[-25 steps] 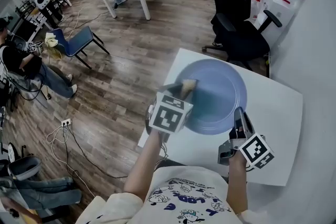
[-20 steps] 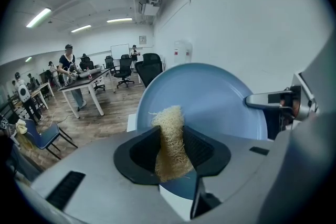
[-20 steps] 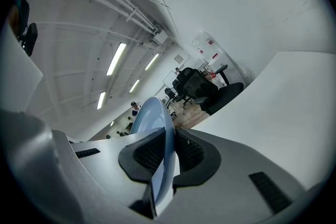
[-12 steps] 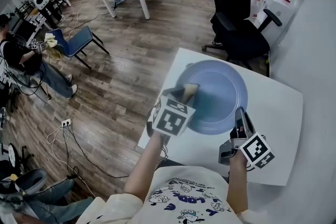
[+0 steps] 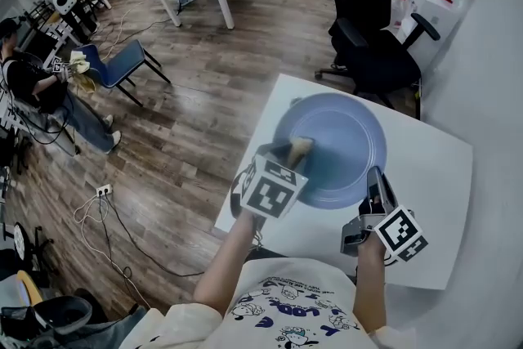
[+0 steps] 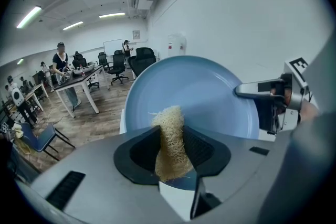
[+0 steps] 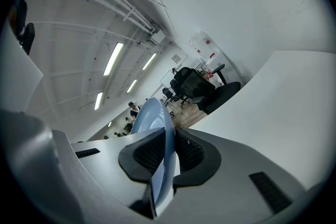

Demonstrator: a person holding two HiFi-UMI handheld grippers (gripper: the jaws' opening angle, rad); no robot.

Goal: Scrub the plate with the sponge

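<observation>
On the table, right gripper pinches the plate by its near rim. Left gripper, jaws clamped on the sponge, has dragged it nearer across the plate's left side; scrubbing underway.

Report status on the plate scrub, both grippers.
Left gripper shut on sponge, tip over the plate, left part. Right gripper clamped on plate's near rim. Nothing in the way on the table.
</observation>
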